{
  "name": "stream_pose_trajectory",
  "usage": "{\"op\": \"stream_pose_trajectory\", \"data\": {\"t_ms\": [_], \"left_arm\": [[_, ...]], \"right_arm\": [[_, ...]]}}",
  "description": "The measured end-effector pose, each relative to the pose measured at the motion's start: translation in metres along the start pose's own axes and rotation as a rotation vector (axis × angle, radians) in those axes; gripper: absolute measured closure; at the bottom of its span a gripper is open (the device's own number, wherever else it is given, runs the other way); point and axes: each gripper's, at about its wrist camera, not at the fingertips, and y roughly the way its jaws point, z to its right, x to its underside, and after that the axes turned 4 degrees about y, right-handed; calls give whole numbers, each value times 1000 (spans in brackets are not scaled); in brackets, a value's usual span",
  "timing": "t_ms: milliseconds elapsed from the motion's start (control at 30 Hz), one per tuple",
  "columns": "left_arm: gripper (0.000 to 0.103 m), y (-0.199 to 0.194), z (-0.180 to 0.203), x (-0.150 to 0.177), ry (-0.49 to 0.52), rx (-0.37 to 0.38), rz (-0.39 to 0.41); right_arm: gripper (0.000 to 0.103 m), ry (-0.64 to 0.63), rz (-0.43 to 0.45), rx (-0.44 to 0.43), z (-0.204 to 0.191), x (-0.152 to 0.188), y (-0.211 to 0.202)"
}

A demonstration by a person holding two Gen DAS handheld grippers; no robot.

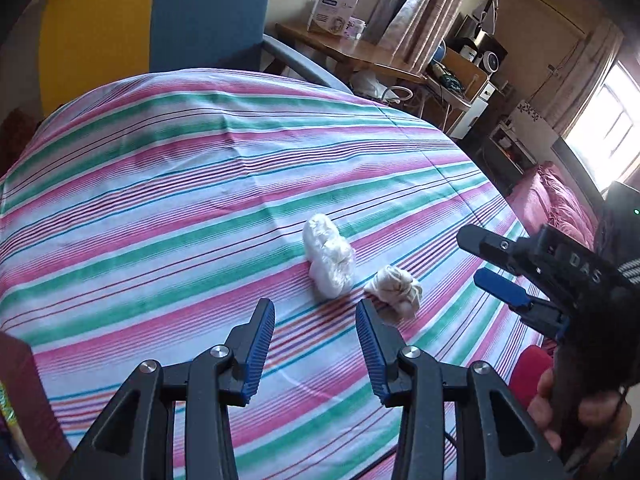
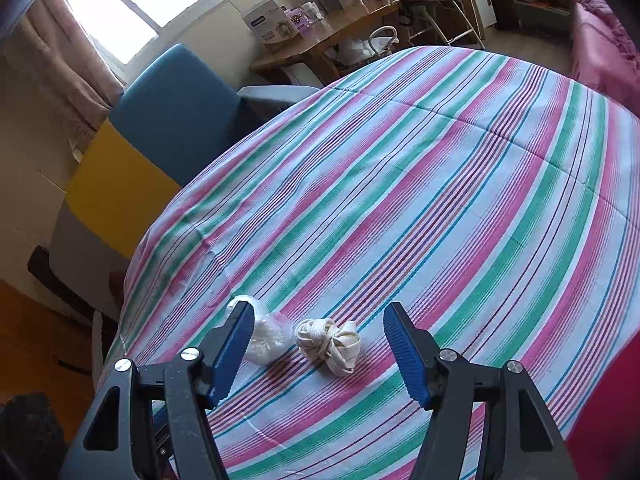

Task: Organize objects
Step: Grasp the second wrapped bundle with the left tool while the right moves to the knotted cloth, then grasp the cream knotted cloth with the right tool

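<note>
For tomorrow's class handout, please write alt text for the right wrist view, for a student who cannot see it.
The open right gripper hovers over a striped bedsheet, with a knotted cream cord bundle lying between its blue fingertips, untouched. A white plastic-wrapped bundle lies just left, partly behind the left finger; a blue and yellow chair stands beyond.

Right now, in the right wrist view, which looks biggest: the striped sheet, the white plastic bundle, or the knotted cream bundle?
1. Striped sheet, by far.
2. White plastic bundle and knotted cream bundle: they look alike, and a finger partly hides the plastic one.
</note>
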Motion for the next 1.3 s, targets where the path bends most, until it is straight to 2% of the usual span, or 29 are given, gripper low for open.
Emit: {"op": "stream_pose_trajectory", "data": {"t_ms": [167,333,367,400,433,500,733,900,1167,1300], "left_arm": [[55,36,12,-24,7,16,-19],[55,77,9,-35,-1,-35,-63],[57,86,4,-34,-17,-39,-85],[67,90,0,-32,-31,-42,-97],[68,87,-2,-29,-31,-44,-74],[68,79,-5,-21,-32,-29,-75],[68,28,-19,24,-18,-55,-57],[68,-9,-20,52,-35,-48,-37],[68,-62,-10,91,2,-29,5],[68,-86,-14,107,-6,-29,24]], "right_arm": [[35,25,-19,-34,3,-1,0],[34,15,-7,-41,2,-2,-4],[34,16,-6,-41,3,-2,-4],[34,17,-6,-38,4,-2,-4],[34,19,-11,-37,5,-2,-3],[34,15,-23,-41,5,-2,-1],[39,-65,-69,3,-5,4,13],[39,-151,-114,84,-12,10,35],[39,-332,-99,211,-27,21,58],[39,-411,-127,252,-32,30,73]]}}
